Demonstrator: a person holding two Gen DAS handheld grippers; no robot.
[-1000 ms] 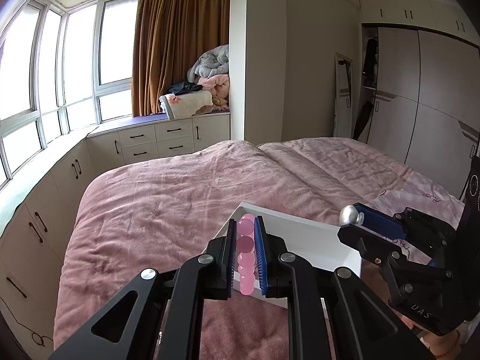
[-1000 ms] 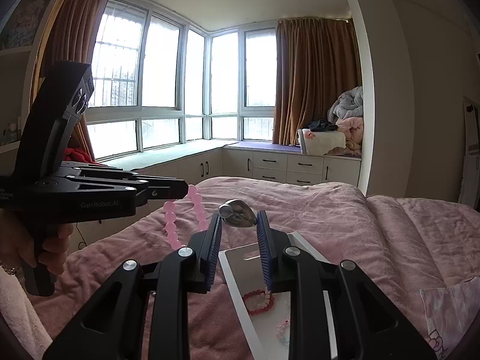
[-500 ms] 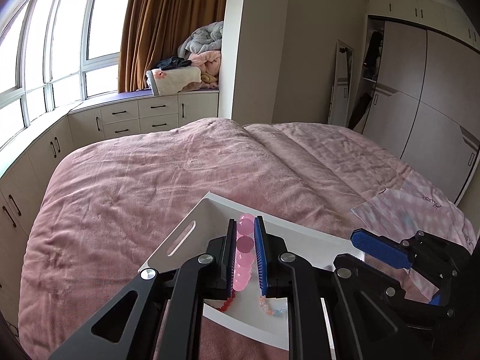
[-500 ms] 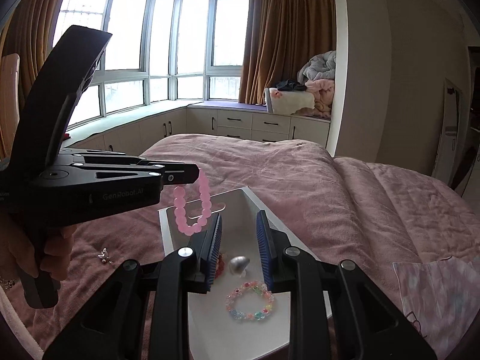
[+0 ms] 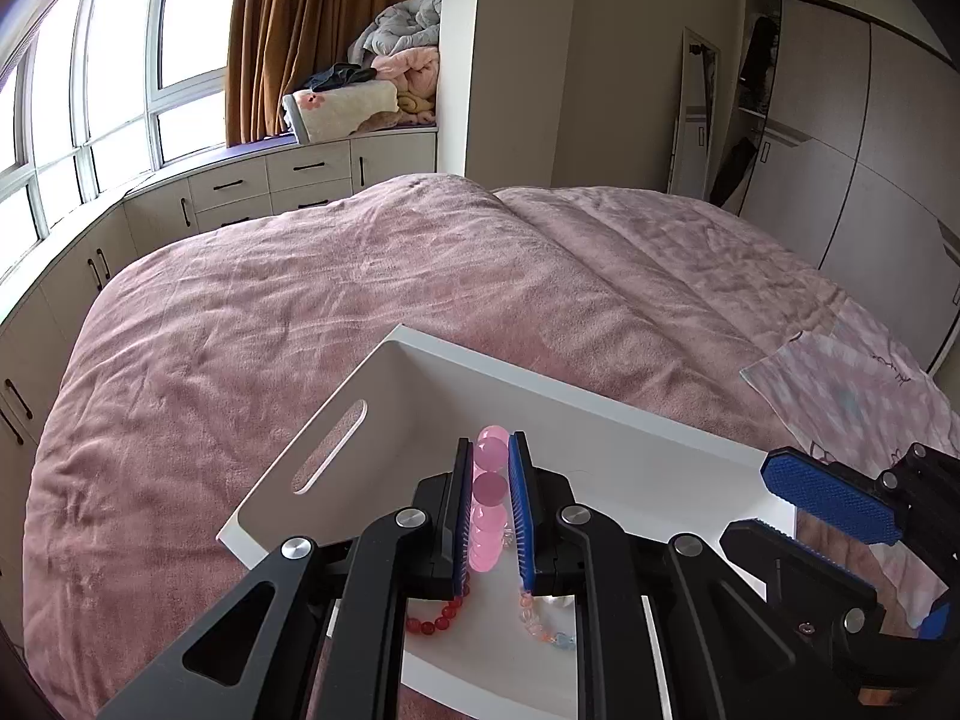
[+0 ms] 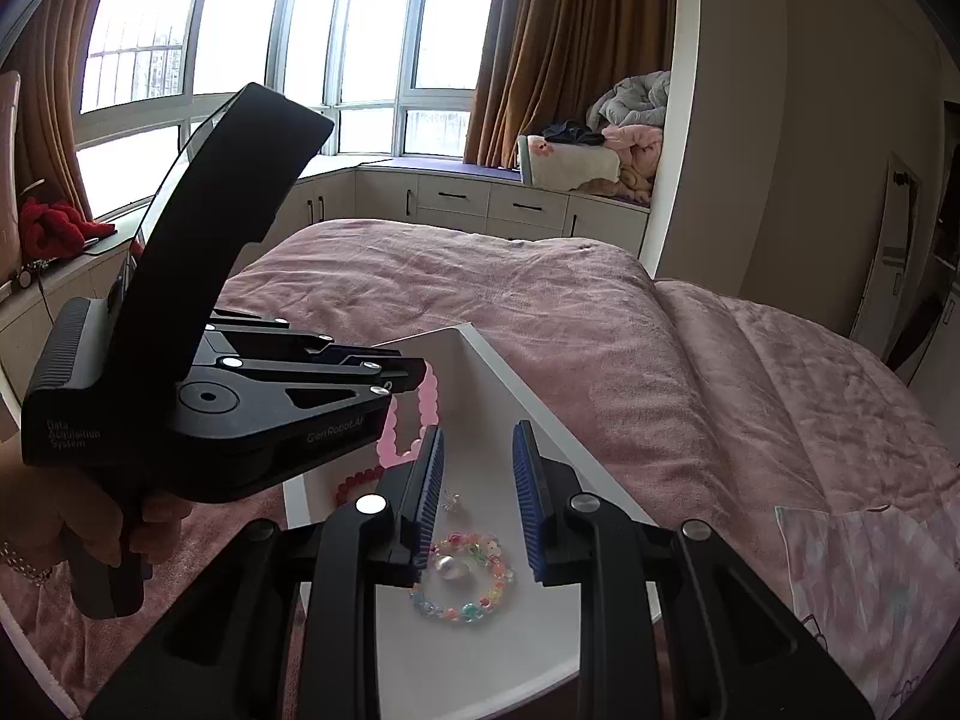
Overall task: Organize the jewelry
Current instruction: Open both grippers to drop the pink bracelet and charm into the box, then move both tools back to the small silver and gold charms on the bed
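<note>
Left tongs (image 5: 492, 504) hide the pink bracelet's (image 5: 487, 516) loop; right tongs (image 6: 478, 501) gape.

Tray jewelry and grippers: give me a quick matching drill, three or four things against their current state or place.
Things:
1. pink bead bracelet
2. red bead bracelet
3. pastel bracelet
4. right gripper

States:
A. open, holding nothing
B. lying in the white tray around a pearl-like piece
C. clamped in the left gripper, hanging over the tray
D. lying in the tray, partly hidden under the left gripper

Pairs: 1-C, 2-D, 3-B, 4-A
</note>
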